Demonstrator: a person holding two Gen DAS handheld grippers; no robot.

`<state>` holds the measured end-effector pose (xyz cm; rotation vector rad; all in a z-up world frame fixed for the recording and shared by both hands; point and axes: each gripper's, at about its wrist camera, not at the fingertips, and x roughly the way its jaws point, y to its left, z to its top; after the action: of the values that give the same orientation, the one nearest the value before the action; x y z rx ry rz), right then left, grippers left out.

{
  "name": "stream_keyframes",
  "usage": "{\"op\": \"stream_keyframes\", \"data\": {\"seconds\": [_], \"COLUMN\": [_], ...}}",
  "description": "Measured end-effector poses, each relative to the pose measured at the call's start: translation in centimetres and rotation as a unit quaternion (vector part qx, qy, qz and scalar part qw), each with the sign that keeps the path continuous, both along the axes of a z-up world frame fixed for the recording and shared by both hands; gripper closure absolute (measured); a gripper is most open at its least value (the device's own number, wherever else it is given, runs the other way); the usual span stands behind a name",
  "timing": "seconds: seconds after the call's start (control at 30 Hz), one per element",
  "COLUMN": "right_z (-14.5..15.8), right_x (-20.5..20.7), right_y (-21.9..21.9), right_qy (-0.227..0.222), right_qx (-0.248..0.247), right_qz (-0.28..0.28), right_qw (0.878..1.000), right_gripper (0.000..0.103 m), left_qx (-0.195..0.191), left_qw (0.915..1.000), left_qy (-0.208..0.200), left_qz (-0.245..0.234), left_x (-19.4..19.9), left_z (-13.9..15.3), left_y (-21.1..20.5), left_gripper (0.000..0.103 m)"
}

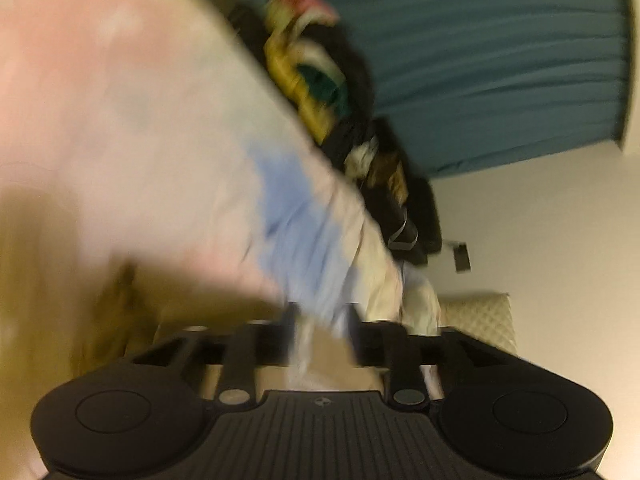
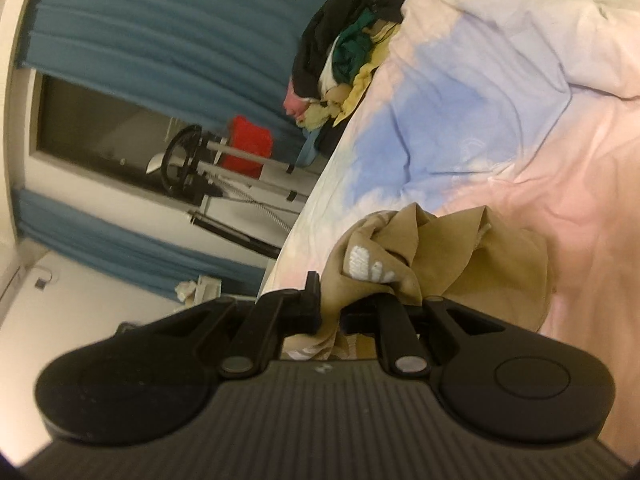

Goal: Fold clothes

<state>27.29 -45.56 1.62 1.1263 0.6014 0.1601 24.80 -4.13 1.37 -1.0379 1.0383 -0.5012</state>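
Observation:
A tan garment (image 2: 460,256) with a white printed logo lies bunched on the pastel pink, blue and white bed sheet (image 2: 460,92). My right gripper (image 2: 336,312) is shut on a fold of it near the logo. The left wrist view is blurred by motion. There the same tan garment (image 1: 52,264) spreads to the lower left, and my left gripper (image 1: 322,320) has its fingers closed on cloth that runs between them. The bed sheet (image 1: 140,120) fills the upper left of that view.
A pile of dark, yellow and green clothes (image 2: 344,48) sits at the bed's far edge, also the pile (image 1: 320,80). Blue curtains (image 2: 160,40) hang behind, with a metal rack (image 2: 224,160) and a red item (image 2: 248,148). A quilted pillow (image 1: 480,320) lies by the white wall.

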Motion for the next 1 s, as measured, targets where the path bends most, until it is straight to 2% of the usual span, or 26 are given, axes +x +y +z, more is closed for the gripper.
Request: {"op": "stream_keyframes", "data": {"seconds": [0.07, 0.13, 0.33, 0.4, 0.53, 0.6, 0.77, 0.9, 1.0], "right_z": [0.2, 0.2, -0.5, -1.0, -2.2, -3.0, -5.5, -6.6, -6.7], "right_x": [-1.0, -2.5, -8.4, -10.5, -13.9, -15.3, -17.6, -18.0, -17.9], "right_y": [0.5, 0.8, 2.3, 2.9, 4.0, 4.3, 4.1, 3.7, 3.7], "right_qy": [-0.006, -0.011, -0.020, -0.022, -0.021, -0.025, -0.027, -0.021, -0.021], "right_qx": [-0.010, -0.012, -0.035, -0.041, -0.048, -0.052, -0.028, -0.023, -0.022], "right_qz": [0.006, 0.006, -0.013, -0.024, -0.049, -0.063, -0.092, -0.097, -0.091], "right_qw": [1.000, 1.000, 0.999, 0.999, 0.997, 0.996, 0.995, 0.995, 0.995], "right_gripper": [0.091, 0.091, 0.091, 0.091, 0.091, 0.092, 0.092, 0.092, 0.092], "left_qx": [-0.023, -0.046, -0.115, -0.110, -0.109, -0.115, -0.103, -0.086, -0.066], "left_qw": [0.9997, 0.9987, 0.9919, 0.9924, 0.9881, 0.9857, 0.9874, 0.9889, 0.9926], "left_qy": [0.011, 0.020, 0.047, 0.052, 0.108, 0.123, 0.105, 0.092, 0.070], "left_qz": [0.005, 0.011, 0.028, 0.015, -0.002, -0.004, 0.057, 0.079, 0.075], "left_x": [-2.0, -4.1, -10.3, -11.9, -13.2, -13.1, -12.1, -11.4, -11.1], "left_z": [-1.0, -1.9, -4.7, -6.1, -11.2, -13.3, -16.4, -17.3, -16.9], "left_y": [1.2, 2.3, 5.8, 5.2, 2.2, 0.6, 0.0, 1.2, 1.2], "left_gripper": [0.043, 0.027, 0.012, 0.012, 0.012, 0.012, 0.012, 0.030, 0.044]}}
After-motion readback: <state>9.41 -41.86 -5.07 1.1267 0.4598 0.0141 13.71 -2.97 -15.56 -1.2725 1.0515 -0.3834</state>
